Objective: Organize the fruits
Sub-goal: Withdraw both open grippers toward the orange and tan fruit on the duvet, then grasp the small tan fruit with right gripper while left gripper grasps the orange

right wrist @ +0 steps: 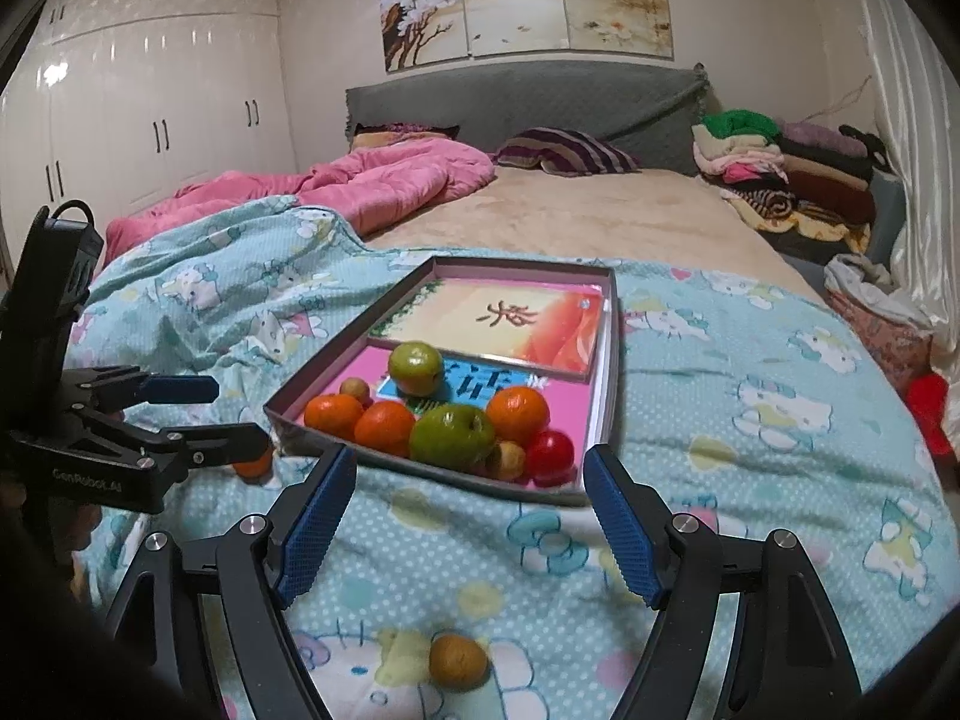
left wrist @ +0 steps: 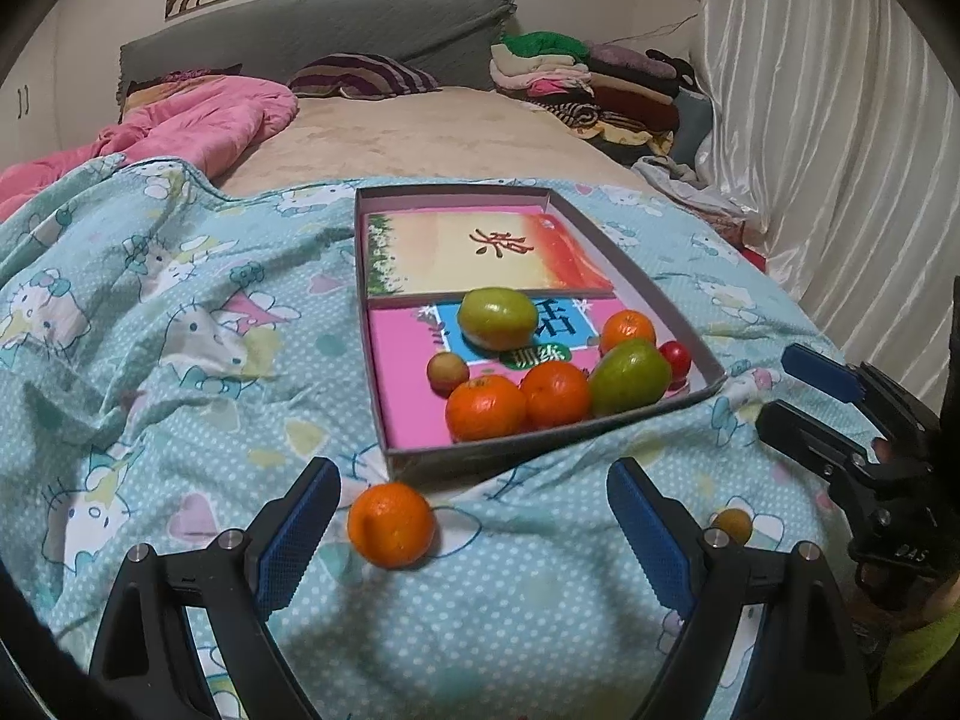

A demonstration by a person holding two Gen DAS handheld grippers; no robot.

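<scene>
Fruit nearest right gripper [right wrist: 468,516]: small brown-yellow fruit [right wrist: 458,662] on the blanket [right wrist: 750,480], near its front edge; light, firm, rolls; pinch across its middle; jaws wide, empty
Fruit nearest left gripper [left wrist: 474,516]: loose mandarin [left wrist: 391,524] just outside the box's near wall; soft skin, gentle squeeze; jaws wide, empty
In the way: cardboard box [left wrist: 540,441] wall, soft bedding sagging
Box near corner: mandarins, green fruits, cherry tomato [right wrist: 549,451] crowded
Farther: books, pink quilt [right wrist: 384,180]
</scene>
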